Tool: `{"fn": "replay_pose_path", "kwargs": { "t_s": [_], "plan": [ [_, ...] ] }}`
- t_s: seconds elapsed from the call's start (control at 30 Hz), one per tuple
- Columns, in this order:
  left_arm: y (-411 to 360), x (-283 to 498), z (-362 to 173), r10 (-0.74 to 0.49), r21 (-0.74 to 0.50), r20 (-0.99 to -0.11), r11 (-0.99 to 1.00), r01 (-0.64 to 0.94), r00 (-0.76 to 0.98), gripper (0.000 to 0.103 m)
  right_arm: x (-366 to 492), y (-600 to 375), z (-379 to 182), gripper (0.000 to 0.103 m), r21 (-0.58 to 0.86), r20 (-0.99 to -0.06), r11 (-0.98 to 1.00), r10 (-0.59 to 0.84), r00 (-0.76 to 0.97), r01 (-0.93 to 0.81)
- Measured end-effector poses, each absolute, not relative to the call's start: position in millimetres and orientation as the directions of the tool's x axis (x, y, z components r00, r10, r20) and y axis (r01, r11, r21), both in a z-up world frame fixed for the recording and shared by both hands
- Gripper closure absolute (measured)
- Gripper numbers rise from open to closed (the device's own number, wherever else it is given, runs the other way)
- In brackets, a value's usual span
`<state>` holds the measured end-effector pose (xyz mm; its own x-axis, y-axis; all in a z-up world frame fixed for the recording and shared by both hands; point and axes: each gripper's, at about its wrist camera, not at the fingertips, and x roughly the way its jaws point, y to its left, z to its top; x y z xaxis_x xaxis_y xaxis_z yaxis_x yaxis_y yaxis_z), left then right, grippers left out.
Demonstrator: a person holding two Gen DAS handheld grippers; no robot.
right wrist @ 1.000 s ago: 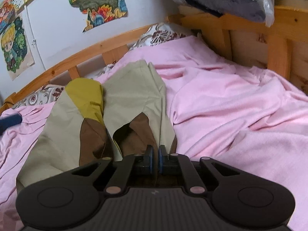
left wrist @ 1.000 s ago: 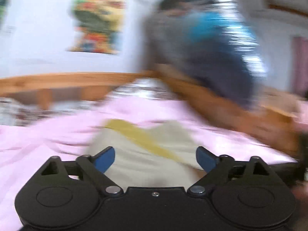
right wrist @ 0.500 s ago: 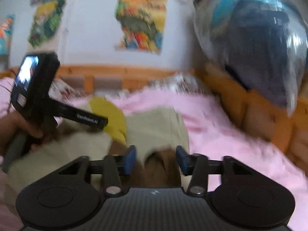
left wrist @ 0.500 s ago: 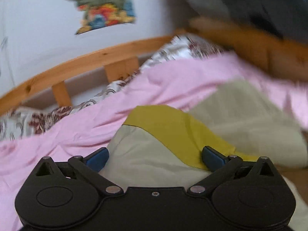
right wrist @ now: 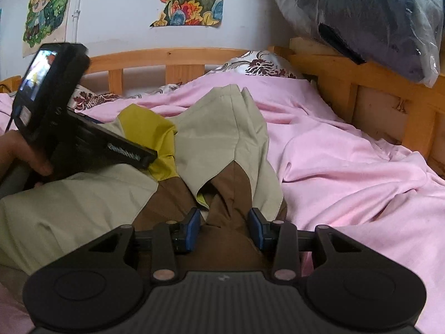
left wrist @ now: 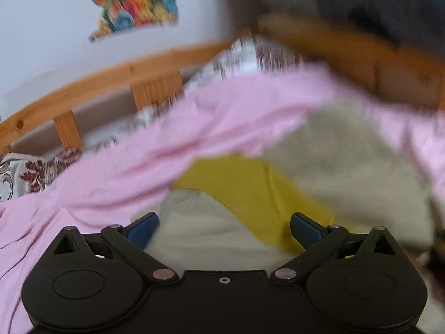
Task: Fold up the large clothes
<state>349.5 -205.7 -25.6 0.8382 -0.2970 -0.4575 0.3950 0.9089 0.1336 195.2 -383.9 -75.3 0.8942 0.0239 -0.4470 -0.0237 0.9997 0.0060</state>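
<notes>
A large beige garment (right wrist: 222, 128) with mustard-yellow and brown panels lies crumpled on the pink bed sheet (right wrist: 347, 167). My right gripper (right wrist: 224, 229) is open, its blue pads just above the brown panel (right wrist: 230, 183), holding nothing. My left gripper (left wrist: 224, 229) is open and empty over the beige and yellow cloth (left wrist: 250, 186); that view is blurred. The left gripper's body also shows in the right wrist view (right wrist: 83, 136), held by a hand over the garment's left side.
A wooden bed rail (right wrist: 178, 58) runs along the back and a wooden frame (right wrist: 375, 89) along the right. A dark bundle in clear plastic (right wrist: 367, 19) rests on that frame. A floral pillow (right wrist: 258, 64) lies at the head. Posters hang on the wall (right wrist: 189, 0).
My right gripper has opened and let go of the brown part of the garment. My left gripper has swung over the garment's left side, staying open.
</notes>
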Motion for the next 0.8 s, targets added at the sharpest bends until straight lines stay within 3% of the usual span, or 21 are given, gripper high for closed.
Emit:
{"fn": "replay_pose_path", "kwargs": {
  "t_s": [0.1, 0.3, 0.5, 0.67, 0.8],
  "plan": [
    [-199.2, 345.0, -7.5, -0.331, 0.080, -0.368, 0.920, 0.384, 0.869, 0.001, 185.0, -388.5, -66.8, 0.049, 0.040, -0.415, 0.999, 0.004, 0.910, 0.014],
    [-229.6, 355.6, -34.2, -0.189, 0.270, -0.468, 0.899, 0.344, 0.863, 0.001, 180.5, -375.9, -58.4, 0.030, -0.092, -0.349, 0.989, -0.141, 0.926, 0.116],
    [-234.9, 364.2, -50.7, -0.173, 0.292, -0.521, 0.884, 0.366, 0.836, 0.001, 192.2, -381.9, -73.5, 0.027, -0.083, -0.408, 0.991, -0.127, 0.904, 0.102],
    [-227.5, 356.0, -37.4, -0.163, 0.291, -0.490, 0.895, 0.337, 0.856, 0.002, 193.9, -385.8, -77.3, 0.025, -0.067, -0.409, 0.995, -0.100, 0.907, 0.079],
    [-193.0, 316.6, -1.9, -0.143, 0.172, -0.456, 0.954, 0.245, 0.879, 0.001, 184.4, -392.2, -65.7, 0.025, -0.005, -0.394, 0.997, -0.074, 0.916, 0.078]
  ]
}}
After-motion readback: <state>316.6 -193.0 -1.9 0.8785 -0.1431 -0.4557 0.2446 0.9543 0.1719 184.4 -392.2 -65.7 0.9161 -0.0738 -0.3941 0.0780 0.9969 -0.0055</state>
